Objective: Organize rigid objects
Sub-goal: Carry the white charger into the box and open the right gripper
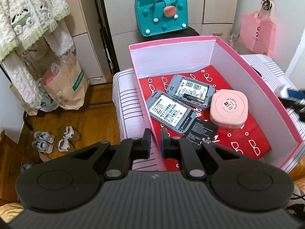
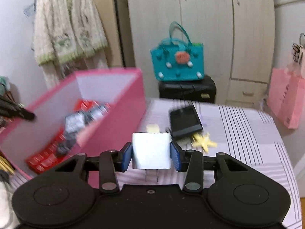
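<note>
We see a wardrobe filling the back wall, with a fluffy white robe hanging to its left. The table wears a striped cloth, and wooden floor shows beside it, where shoes and paper bags sit. On the table stands a pink box, its near corner cut off by our left gripper, whose fingers close on the box's left wall. Behind the box, a teal bag rests on a black case, and a pink shopping bag hangs at the right.

Inside the box, on a red printed sheet, lie two grey devices with their backs open, a pink case just beside them, and a black flat battery touching the nearer device.

The right wrist view is blurred by motion. There the right gripper pinches a white charger between its blue fingers, prongs toward the camera, above the table beside the box. Beyond it lie a black wallet-like thing, a yellow star shape, and a pale yellow bit we cannot make out.
</note>
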